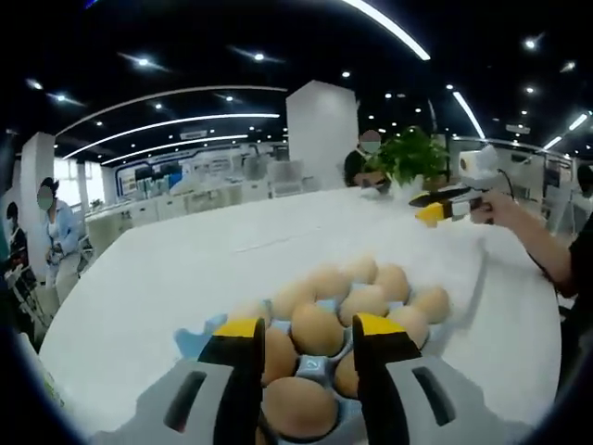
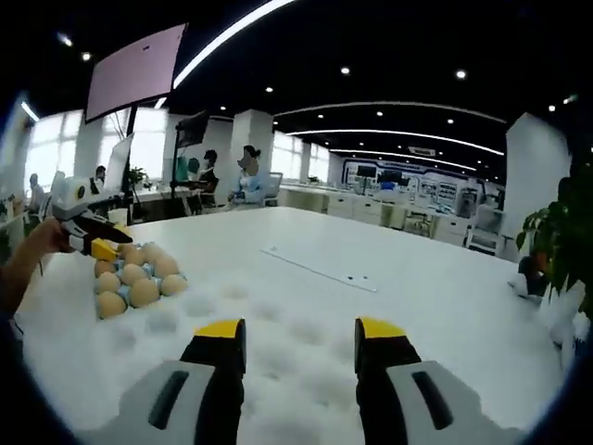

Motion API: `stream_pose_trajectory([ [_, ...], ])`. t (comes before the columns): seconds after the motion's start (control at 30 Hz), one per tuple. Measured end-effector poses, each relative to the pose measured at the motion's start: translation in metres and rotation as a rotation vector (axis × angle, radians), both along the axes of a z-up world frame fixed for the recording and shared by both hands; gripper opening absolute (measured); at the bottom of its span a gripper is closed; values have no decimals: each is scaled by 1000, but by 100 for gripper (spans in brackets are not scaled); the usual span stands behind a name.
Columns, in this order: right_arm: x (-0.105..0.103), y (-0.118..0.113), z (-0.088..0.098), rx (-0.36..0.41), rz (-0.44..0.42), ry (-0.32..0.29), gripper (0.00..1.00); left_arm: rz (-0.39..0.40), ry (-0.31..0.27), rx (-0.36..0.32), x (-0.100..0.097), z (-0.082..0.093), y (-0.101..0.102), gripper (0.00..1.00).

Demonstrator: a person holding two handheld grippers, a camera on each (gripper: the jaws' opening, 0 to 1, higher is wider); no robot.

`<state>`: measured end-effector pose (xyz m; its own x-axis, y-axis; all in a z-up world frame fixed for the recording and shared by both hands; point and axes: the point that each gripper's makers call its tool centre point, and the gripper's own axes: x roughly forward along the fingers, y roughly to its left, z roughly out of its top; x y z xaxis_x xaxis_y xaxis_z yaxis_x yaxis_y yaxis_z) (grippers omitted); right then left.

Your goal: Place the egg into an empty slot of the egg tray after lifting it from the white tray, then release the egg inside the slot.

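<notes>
Left gripper (image 1: 306, 348) open above the egg tray (image 1: 195, 339); right gripper (image 2: 301, 345) open, empty; next, fetch an egg.

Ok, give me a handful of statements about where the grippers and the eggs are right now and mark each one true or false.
1. The left gripper is open above the egg tray. True.
2. The left gripper is holding an egg between its jaws. False: the gap between its jaws is empty, and the eggs sit in the tray below.
3. The right gripper is open with nothing between its jaws. True.
4. The right gripper hangs directly over the egg tray. False: it is over the white table, with the tray off to one side of its view.
5. A green plant stands at the far end of the table. True.
</notes>
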<state>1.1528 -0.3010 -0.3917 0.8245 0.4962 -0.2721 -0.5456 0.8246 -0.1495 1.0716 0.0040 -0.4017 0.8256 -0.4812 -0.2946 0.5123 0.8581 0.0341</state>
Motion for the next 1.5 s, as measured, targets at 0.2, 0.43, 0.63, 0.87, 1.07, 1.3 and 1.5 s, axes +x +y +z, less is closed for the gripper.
stream_pose_trajectory([
  [0.2, 5, -20, -2, 4, -55, 5, 49, 2, -2, 14, -4, 1, -7, 39],
  [0.43, 9, -40, -19, -83, -131, 41, 48, -6, -1, 8, -7, 1, -11, 39],
  [0.63, 11, -53, -33, -103, -176, 89, 46, -4, -1, -5, -6, 1, -9, 39],
  [0.87, 11, -58, -40, 7, -207, 130, 42, -4, -4, -16, -6, 0, -11, 39],
  [1.07, 15, -62, -39, 20, -209, 129, 42, -9, -3, -26, -6, -1, -12, 39],
  [1.3, 17, -66, -39, 13, -220, 129, 41, -8, 1, -27, -8, -1, -12, 39],
  [1.5, 17, -68, -39, 13, -223, 132, 41, -15, 11, -26, -9, -2, -14, 40],
])
